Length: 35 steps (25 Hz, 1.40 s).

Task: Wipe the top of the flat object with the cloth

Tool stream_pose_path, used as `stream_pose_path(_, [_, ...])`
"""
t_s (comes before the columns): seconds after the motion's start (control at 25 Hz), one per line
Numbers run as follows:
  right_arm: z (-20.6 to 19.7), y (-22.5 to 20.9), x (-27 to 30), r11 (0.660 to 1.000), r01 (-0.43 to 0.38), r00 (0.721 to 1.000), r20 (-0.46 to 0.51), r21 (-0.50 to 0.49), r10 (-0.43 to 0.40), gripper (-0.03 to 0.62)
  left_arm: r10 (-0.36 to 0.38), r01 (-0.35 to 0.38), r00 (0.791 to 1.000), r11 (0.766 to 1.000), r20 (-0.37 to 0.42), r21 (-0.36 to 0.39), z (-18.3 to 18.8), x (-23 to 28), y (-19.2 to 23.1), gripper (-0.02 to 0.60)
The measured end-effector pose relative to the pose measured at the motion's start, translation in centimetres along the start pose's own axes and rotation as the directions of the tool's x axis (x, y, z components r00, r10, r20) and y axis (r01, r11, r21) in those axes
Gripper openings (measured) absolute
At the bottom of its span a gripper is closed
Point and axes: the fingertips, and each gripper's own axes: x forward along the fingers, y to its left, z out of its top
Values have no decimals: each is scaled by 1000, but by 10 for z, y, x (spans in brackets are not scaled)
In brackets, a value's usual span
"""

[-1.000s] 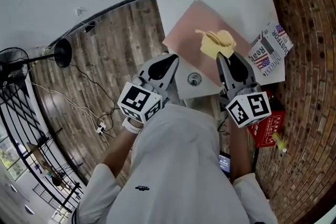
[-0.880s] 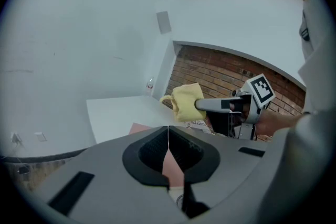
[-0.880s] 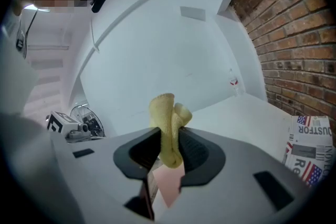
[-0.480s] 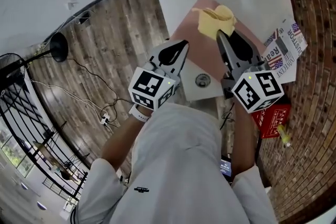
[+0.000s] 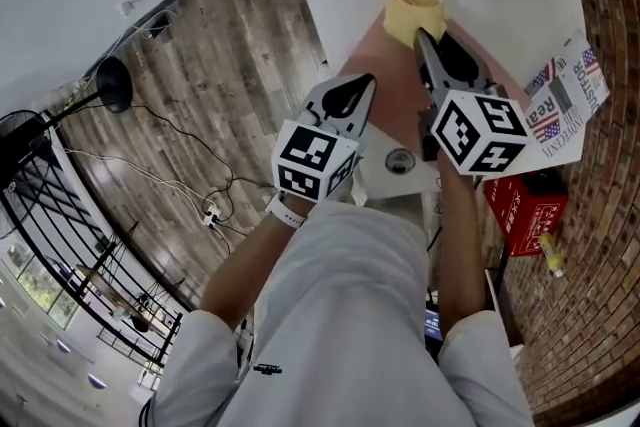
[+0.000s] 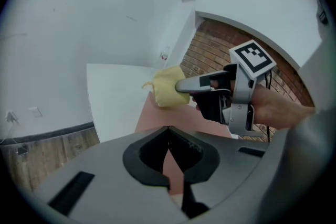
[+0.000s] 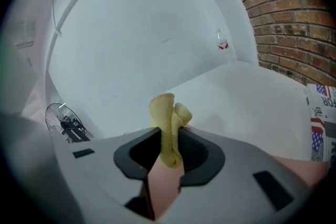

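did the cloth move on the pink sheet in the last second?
Yes. The cloth, pinched in the right gripper, has slid away from the person to the pink sheet's far corner.

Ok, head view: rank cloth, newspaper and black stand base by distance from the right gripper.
1. cloth, clamped by the right gripper.
2. newspaper, off to its right.
3. black stand base, far left, down on the floor.

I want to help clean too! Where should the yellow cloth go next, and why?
Probably pull it back toward you. The right gripper pinches the crumpled yellow cloth at the far corner of the flat pink sheet, so most of the sheet's bare top lies nearer.
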Motion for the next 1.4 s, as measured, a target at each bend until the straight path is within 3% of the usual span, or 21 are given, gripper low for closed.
stream_pose_path(0.28, [-7, -12, 31, 994, 92, 994, -57, -51, -94, 106, 32, -33, 997, 999, -65, -3, -21, 12, 4, 18])
stream_pose_path(0.44, [-13, -22, 37, 981, 158, 977, -125, -111, -172, 104, 53, -53, 994, 999, -95, 2, -31, 17, 10, 18])
stream_pose_path(0.56, [-14, -17, 42, 975, 164, 972, -143, -152, -186, 103, 62, -61, 991, 998, -119, 9, -35, 15, 14, 18])
stream_pose_path(0.76, [-18, -26, 32, 980, 165, 974, -136, -114, -179, 103, 52, -50, 987, 999, -154, 15, -38, 20, 13, 18])
stream_pose_path(1.0, [-27, -38, 15, 981, 173, 974, -136, -84, -183, 103, 65, -62, 988, 998, -143, 25, -37, 18, 14, 18])
stream_pose_path(1.4, [-44, -83, -40, 962, 260, 954, -131, -80, -269, 103, 98, -92, 988, 995, -123, 50, -38, 18, 16, 18])
